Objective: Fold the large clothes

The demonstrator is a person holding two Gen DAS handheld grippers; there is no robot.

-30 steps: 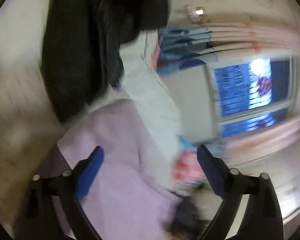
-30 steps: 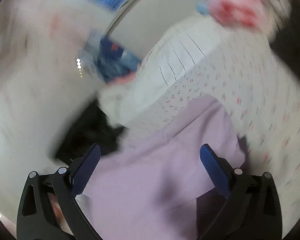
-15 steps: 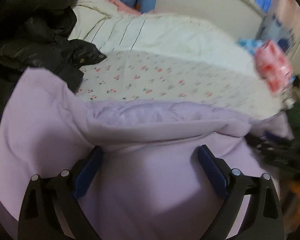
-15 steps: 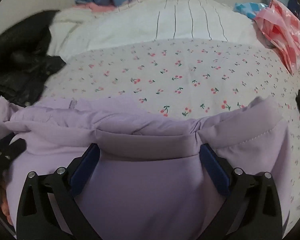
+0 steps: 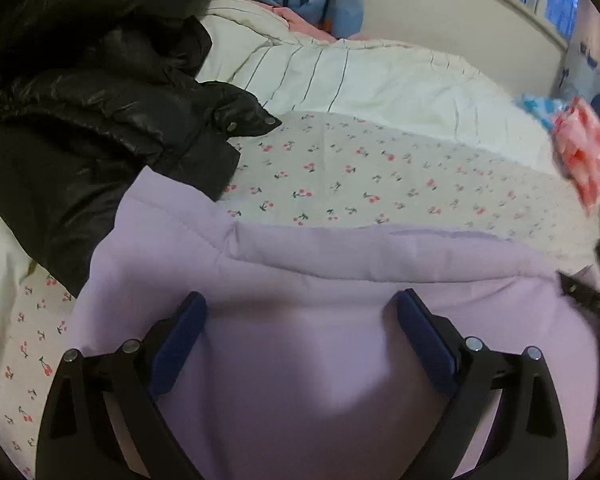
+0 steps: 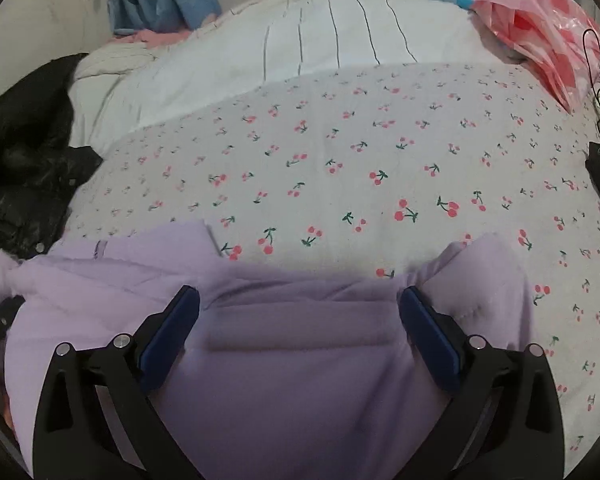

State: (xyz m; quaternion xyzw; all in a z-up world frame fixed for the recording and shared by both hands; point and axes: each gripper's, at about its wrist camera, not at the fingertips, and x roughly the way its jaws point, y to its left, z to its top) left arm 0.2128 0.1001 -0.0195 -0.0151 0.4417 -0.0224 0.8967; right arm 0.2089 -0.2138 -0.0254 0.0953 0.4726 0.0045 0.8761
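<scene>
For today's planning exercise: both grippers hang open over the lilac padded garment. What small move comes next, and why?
Probably lower both and close on the lilac padded garment: left gripper and right gripper are open, gripping nothing, and it lies bunched on the cherry-print bedsheet.

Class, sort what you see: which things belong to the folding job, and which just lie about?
In the job: lilac garment; left gripper; right gripper.

Lying about: black jacket; pink plastic bag; striped quilt; cherry-print sheet.
</scene>
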